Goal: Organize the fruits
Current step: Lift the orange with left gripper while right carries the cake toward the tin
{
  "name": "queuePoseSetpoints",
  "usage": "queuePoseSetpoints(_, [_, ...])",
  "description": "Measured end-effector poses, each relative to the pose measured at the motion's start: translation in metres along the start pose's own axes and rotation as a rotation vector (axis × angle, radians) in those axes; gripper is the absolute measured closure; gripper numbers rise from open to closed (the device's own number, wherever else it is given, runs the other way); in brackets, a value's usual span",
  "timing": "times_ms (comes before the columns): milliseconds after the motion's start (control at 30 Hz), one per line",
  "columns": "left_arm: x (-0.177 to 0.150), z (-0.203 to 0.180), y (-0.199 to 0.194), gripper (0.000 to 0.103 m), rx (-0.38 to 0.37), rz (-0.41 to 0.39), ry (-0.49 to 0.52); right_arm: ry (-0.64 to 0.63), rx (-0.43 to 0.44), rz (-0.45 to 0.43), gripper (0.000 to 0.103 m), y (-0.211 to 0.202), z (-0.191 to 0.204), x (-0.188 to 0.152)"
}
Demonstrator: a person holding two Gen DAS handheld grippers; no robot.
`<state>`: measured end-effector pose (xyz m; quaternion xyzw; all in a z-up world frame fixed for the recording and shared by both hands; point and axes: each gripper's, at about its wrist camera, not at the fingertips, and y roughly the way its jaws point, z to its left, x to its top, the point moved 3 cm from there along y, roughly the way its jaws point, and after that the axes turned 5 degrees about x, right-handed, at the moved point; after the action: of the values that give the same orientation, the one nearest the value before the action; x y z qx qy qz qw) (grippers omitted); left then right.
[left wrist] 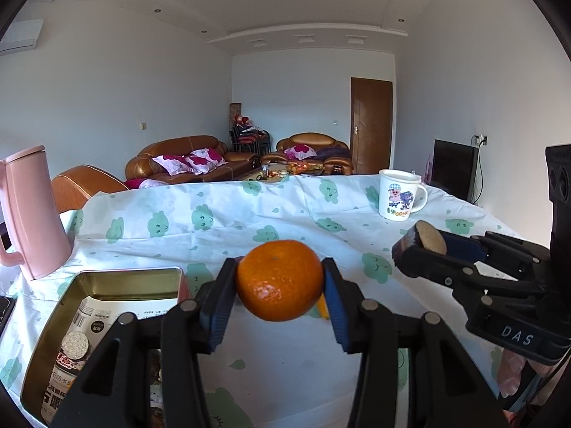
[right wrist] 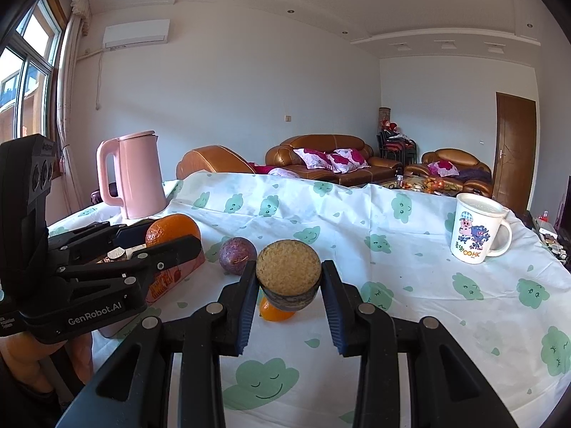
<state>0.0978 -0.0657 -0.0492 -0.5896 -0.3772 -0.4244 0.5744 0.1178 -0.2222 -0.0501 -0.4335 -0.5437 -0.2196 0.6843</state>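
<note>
Left tool [left wrist: 280,278]: clamped on a mandarin [left wrist: 279,280], held clear above the table [left wrist: 285,353]. Seen from the right wrist view, the same left tool [right wrist: 167,240] sits over the tin's near end with the mandarin [right wrist: 172,229] at its tip.

Right tool [right wrist: 288,280]: clamped on a cut fruit half [right wrist: 288,273], dark rind below, pale grainy face turned up and toward the lens. In the left wrist view the right tool [left wrist: 419,246] hangs to the right of your left one, apart from it.

Destination, by judgement: the open tin box [left wrist: 53,321], gold inside, printed packets lying in it. It lies down and to the left of your left tool, its long axis running away from you. Your left hand is the nearer; the right must cross further leftward.

Loose fruit on the table: one whole purple passion fruit [right wrist: 237,256] just beside the tin's pink side; one small orange fruit [right wrist: 274,313] directly beneath the right tool, partly hidden by the held half.

Surroundings: pink kettle [right wrist: 137,174] behind the tin at the table's far left; white cartoon mug [right wrist: 476,228] well apart on the right; cloud-print tablecloth [right wrist: 392,285] over all.

Obstruction: nothing stands between the left tool and the tin's mouth. The two tools are near enough that you should lower one at a time.
</note>
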Motion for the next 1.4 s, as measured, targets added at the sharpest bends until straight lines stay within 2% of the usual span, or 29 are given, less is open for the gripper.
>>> queuePoseSetpoints(467, [0.001, -0.002, -0.013, 0.054, 0.03, -0.064, 0.005, -0.024, 0.0, -0.064, 0.066, -0.012, 0.004, 0.003])
queuePoseSetpoints(900, [0.001, -0.002, -0.021, 0.054, 0.017, -0.087, 0.002, -0.048, -0.038, -0.1, 0.066, -0.02, 0.008, 0.004])
queuePoseSetpoints(1167, [-0.004, -0.001, -0.035, 0.054, -0.03, -0.089, 0.006, -0.026, -0.103, -0.081, 0.066, -0.019, 0.006, 0.003])
queuePoseSetpoints(1267, [-0.007, 0.01, -0.042, 0.054, -0.025, -0.068, 0.004, -0.026, -0.093, -0.054, 0.066, -0.014, 0.016, 0.003])
queuePoseSetpoints(1400, [-0.01, 0.038, -0.052, 0.054, 0.021, -0.028, -0.004, -0.058, -0.014, -0.009, 0.066, -0.003, 0.044, 0.008])
